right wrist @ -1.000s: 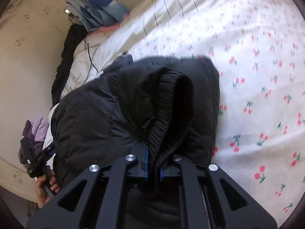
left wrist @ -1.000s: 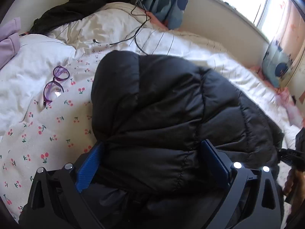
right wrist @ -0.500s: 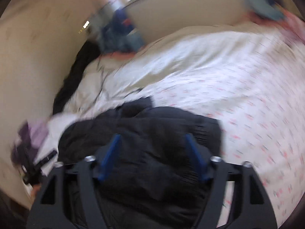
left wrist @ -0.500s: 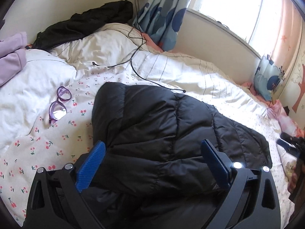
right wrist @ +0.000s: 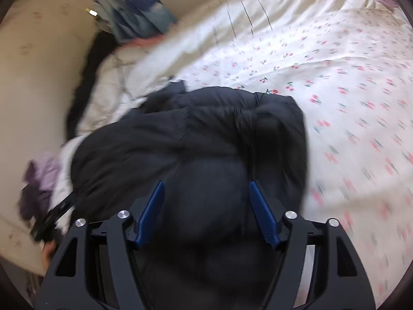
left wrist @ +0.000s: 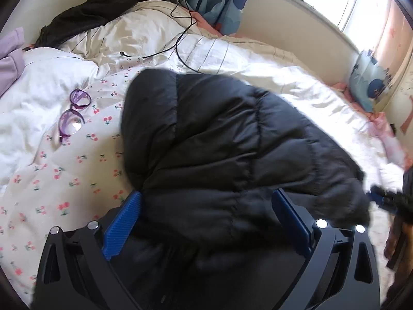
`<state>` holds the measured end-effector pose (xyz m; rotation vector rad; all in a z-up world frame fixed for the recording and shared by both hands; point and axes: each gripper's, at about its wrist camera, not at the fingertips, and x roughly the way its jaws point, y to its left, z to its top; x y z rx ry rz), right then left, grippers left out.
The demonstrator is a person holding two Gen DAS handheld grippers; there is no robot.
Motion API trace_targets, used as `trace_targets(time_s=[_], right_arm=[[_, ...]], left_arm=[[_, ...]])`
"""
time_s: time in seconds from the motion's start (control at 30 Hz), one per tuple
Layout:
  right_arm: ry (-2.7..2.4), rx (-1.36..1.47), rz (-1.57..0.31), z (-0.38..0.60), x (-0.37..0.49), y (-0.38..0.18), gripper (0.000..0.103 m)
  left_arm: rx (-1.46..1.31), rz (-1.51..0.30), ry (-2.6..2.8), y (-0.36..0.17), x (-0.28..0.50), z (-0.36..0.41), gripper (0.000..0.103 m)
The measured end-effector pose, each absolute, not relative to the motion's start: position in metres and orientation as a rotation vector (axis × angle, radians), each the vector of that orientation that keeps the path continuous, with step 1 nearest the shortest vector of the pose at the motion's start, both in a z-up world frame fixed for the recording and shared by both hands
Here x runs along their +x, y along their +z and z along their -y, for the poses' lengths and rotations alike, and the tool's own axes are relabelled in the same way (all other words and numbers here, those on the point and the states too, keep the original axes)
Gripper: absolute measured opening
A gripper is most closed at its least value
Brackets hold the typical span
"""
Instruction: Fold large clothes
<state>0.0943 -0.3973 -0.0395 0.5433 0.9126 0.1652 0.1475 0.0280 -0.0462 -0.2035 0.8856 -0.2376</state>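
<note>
Two tongs: the left gripper [left wrist: 206, 222] and the right gripper [right wrist: 206, 211] both hang just above the near edge of the black puffer jacket [left wrist: 232, 142], each looking down and forward along it.
Landmark: the jacket itself, lying on the cherry-print bedsheet [left wrist: 64, 175].
Key relation: the jacket lies straight ahead of and under both tongs; its long axis runs across the left wrist view, from the rounded end nearest the purple glasses [left wrist: 73, 113] to the far end where the right gripper shows at the frame edge.
Nearer hand: each gripper sits at its own end of the jacket, the left at the end by the glasses, the right at the opposite end; neither looks clearly closer to the middle.
Left gripper state: jaws spread wide, blue pads [left wrist: 124, 227] standing either side of a fold of jacket without pinching it.
Right gripper state: jaws have just been opening and now stand wide; jacket fabric bulges between the pads [right wrist: 263, 219] but they do not press on it, so nothing is held.
Jacket look: quilted, shiny black, puffy, already doubled over into a thick bundle; a ribbed cuff or hem [right wrist: 247, 129] lies on top at the right end.
Beyond the jacket: a black cable [left wrist: 180, 33] trails over the striped duvet [left wrist: 232, 56], well apart from the bundle.
Judgement: the bundle looks springy and may unfold unless it is pressed or gripped again.
</note>
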Motion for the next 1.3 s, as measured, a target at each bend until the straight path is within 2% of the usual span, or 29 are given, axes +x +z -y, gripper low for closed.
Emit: trace_targets(time_s=[0.07,0.2,0.37,0.5,0.73,0.9,0.93,0.97,1.0,1.03,1.1,1.3], right_arm=[[0.203,0.557,-0.908,0.402,0.041,-0.029,0.079],[0.300,0.653,-0.960,0.406,-0.057,-0.036,0.079],[0.372,0.733,-1.046,0.393,-0.131,-0.062,0.079],[0.427,0.796,-1.062,0.373,-0.160,-0.078,0.080],[0.419,0.804,-1.107,0.352,-0.179,-0.082,0.083],[0.413,0.751,-1.170,0.339,-0.171,-0.085,0.082],[0.437,0.741,-1.159,0.335,-0.170,-0.082,0.064],[0.449,0.734,-1.149,0.335,-0.171,-0.082,0.034],[0.446,0.731,-1.146,0.331,-0.170,-0.081,0.024],[0.456,0.724,-1.125,0.328,-0.170,-0.077,0.017],[0.463,0.705,-1.074,0.321,-0.168,-0.067,0.012],[0.502,0.780,-0.860,0.335,-0.170,-0.005,0.007]], left_arm=[[-0.247,-0.832,-0.280,-0.020,0.119,-0.053,0.096],[-0.290,-0.792,-0.298,0.003,0.061,-0.107,0.096],[-0.278,-0.962,-0.227,-0.033,-0.005,-0.177,0.096],[-0.335,-1.090,-0.245,-0.064,-0.042,-0.208,0.096],[-0.479,-1.146,-0.363,-0.089,-0.071,-0.221,0.096],[-0.488,-1.143,-0.368,-0.092,-0.076,-0.217,0.094],[-0.499,-1.134,-0.368,-0.090,-0.077,-0.217,0.090],[-0.518,-1.122,-0.365,-0.088,-0.078,-0.217,0.071],[-0.543,-1.114,-0.367,-0.087,-0.080,-0.219,0.041],[-0.579,-1.104,-0.375,-0.085,-0.082,-0.221,0.035],[-0.564,-1.084,-0.384,-0.077,-0.087,-0.218,0.018],[-0.579,-0.958,-0.542,-0.011,-0.115,-0.197,0.009]])
